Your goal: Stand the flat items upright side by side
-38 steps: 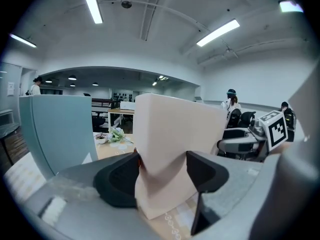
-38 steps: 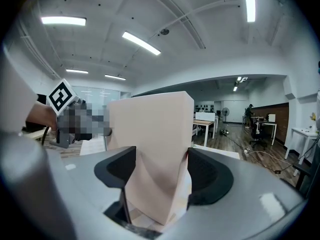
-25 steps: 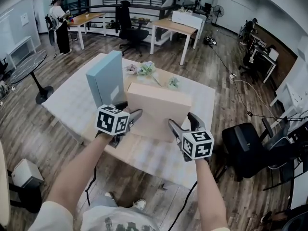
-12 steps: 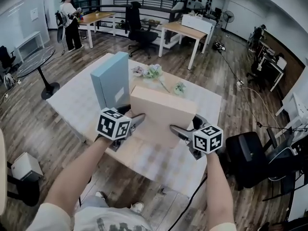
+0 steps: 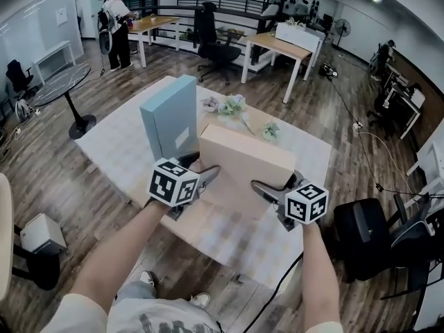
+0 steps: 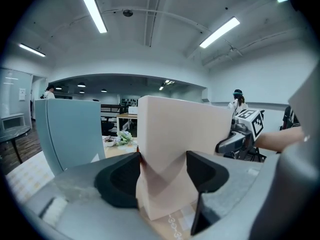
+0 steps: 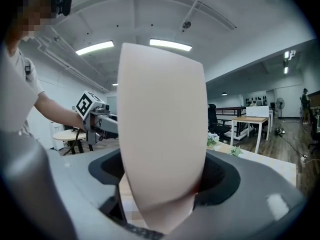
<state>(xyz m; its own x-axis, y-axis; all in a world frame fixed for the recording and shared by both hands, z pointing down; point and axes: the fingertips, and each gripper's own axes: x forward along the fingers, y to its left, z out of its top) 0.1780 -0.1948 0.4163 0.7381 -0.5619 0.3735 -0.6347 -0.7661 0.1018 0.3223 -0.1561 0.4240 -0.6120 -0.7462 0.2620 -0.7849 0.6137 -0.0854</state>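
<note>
Beige box (image 5: 243, 168) sits gripped between left fingers (image 6: 117, 181) and between just-closing right fingers (image 7: 220, 180).

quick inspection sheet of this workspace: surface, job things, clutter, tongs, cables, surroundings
surface: table under a pale checked cloth.
job's things: blue box upright at the left; beige box on its long edge beside it; whether they touch is unclear.
clutter: small flowers behind the boxes.
grippers: left tongs shut on the beige box's left end; right tongs have just been closing, the box's right end between them, pads on it.
cables: floor cable trails at the right; another cable hangs below the right tongs.
surroundings: desks, office chair, a person standing at the back.
</note>
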